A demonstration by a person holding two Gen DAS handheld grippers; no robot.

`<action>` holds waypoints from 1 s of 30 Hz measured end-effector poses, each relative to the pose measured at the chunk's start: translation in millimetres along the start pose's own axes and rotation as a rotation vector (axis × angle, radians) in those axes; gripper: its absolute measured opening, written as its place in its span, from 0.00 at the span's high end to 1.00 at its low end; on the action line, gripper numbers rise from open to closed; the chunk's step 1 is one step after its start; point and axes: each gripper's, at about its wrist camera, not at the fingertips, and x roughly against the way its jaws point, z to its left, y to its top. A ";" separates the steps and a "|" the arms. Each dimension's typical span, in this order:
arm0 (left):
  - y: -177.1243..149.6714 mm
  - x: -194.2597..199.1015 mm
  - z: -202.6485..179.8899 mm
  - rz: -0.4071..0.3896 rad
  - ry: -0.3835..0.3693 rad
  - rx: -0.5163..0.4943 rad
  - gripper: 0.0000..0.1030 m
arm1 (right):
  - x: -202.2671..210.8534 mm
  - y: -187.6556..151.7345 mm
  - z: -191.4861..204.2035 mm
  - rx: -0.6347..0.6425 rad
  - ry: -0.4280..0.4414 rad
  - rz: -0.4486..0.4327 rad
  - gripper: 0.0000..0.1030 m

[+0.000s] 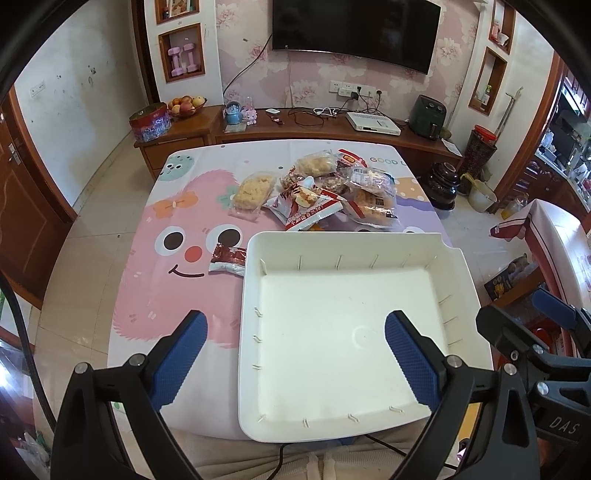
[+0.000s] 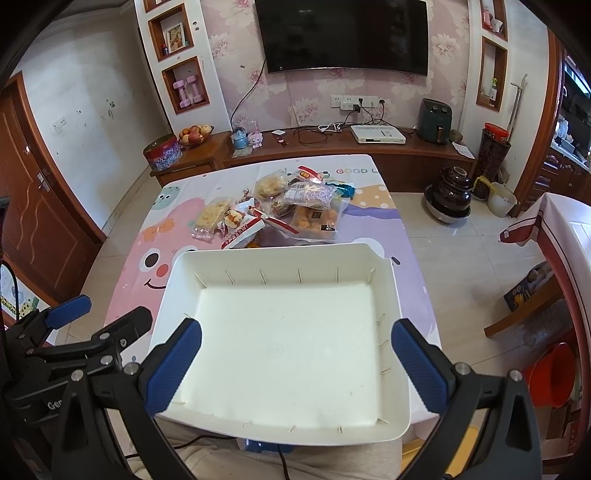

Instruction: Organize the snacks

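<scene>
A: How much is sorted?

B: Nothing yet. The white plastic tray [image 1: 347, 325], smooth with ribbed walls, is seen empty. The snack pile [image 1: 325, 192], crinkly film packets, is heaped just beyond the tray's far rim; one dark red packet [image 1: 229, 258] lies beside its left wall.

A: And the grippers?

B: The left gripper [image 1: 295, 354] and right gripper [image 2: 295, 354] are held spread wide above the tray, nothing pinched.

walls floral pink | TV [image 1: 354, 31] wall-mounted | wooden console [image 1: 314, 127] | floor tiled

Snack pile [image 1: 325, 192] lies beyond empty white tray [image 1: 255, 332].
</scene>
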 end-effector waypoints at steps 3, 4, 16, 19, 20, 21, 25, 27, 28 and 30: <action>0.2 1.6 -0.1 -0.006 0.000 0.002 0.07 | -0.3 0.0 -1.1 -0.001 0.003 -0.002 0.00; 1.1 2.2 0.3 -0.008 0.001 0.001 0.07 | 0.1 0.2 -1.0 -0.002 0.003 -0.001 0.00; 5.4 10.0 -0.2 -0.031 0.027 -0.013 0.07 | 1.3 1.0 -1.5 -0.002 0.007 -0.008 0.00; 6.6 12.2 0.7 -0.037 0.021 -0.015 0.07 | 0.7 1.8 -1.6 0.002 0.006 -0.015 0.00; 7.2 11.8 1.4 -0.035 0.017 -0.014 0.07 | -0.3 2.4 -0.8 0.007 0.005 -0.017 0.00; 8.1 11.4 2.1 -0.030 0.011 -0.014 0.07 | -1.7 3.5 1.0 0.012 0.003 -0.020 0.00; 10.2 11.1 4.2 -0.031 0.003 -0.014 0.07 | 4.1 13.1 16.3 0.036 0.004 -0.031 0.00; 12.9 13.2 5.8 -0.044 0.006 -0.017 0.06 | 5.9 16.0 19.4 0.051 -0.001 -0.045 0.00; 15.4 15.0 7.0 -0.052 0.007 -0.021 0.06 | 7.4 17.6 20.4 0.059 -0.003 -0.054 0.00; 20.0 18.4 8.3 -0.066 0.008 -0.028 0.06 | 11.6 22.0 24.3 0.080 -0.008 -0.071 0.00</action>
